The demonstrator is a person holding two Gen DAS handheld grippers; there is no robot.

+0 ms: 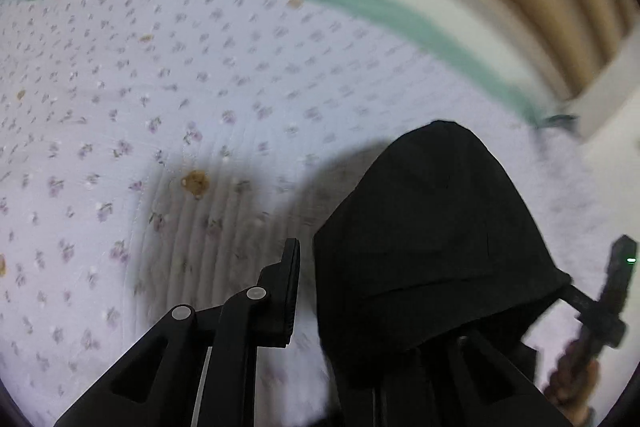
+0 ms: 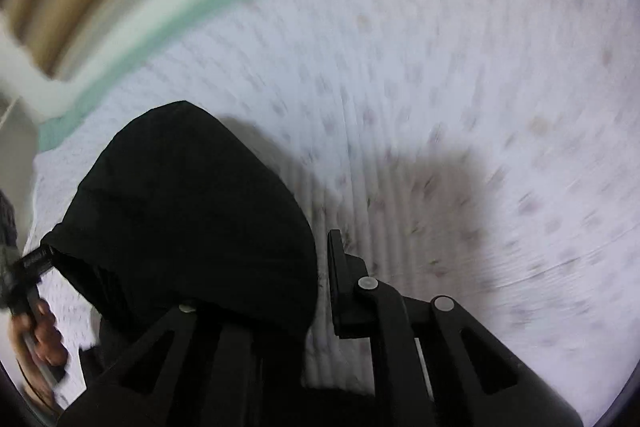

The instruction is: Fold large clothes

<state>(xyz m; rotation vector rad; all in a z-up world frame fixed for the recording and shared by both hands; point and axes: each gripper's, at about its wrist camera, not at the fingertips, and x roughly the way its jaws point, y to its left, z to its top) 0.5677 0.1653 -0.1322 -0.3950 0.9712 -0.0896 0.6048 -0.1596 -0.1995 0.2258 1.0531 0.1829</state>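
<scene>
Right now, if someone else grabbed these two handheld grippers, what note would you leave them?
Left gripper: shut on the black garment, which drapes over one finger.
Right gripper: shut on the same garment.
The garment hangs bunched between them above the floral bedspread.
Done: garment picked up.
Left: lay it flat and fold it; no neat fold shows yet.
</scene>
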